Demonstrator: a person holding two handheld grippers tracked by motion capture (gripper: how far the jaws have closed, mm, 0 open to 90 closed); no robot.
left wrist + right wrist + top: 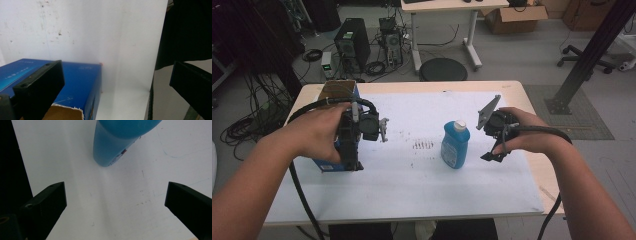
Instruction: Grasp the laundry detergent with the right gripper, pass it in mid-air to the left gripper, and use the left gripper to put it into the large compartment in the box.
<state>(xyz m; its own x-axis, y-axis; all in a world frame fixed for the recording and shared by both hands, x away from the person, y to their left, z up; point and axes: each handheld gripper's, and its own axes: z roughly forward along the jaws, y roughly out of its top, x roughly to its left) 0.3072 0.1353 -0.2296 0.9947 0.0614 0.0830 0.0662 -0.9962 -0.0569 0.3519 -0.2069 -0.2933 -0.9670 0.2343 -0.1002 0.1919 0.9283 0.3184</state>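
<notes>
Black jaws on both tools stand wide apart, nothing between them. Right tool (493, 145) hovers low over the white sheet (422, 175) on the desk (532, 165), held in the right hand (524, 132). Blue bottle (455, 145) stands upright just to that tool's left, near but not touching; in the right gripper view the bottle (117, 142) sits ahead and above the jaw gap, slightly left of centre. Bottle's long axis is vertical, white cap on top, so a grasp would likely come from the side across the body.

Left tool (357, 132) in the left hand (314, 135) hangs right over the blue box (337, 160) at the sheet's left edge; in the left gripper view the box (80, 82) is under the left jaw, with a torn cardboard flap at the bottom. Whether it touches the box, can't tell.

Right hand is clearly nearer the bottle; left is well apart from it. Likely next: right tool shifts left toward the bottle body.
</notes>
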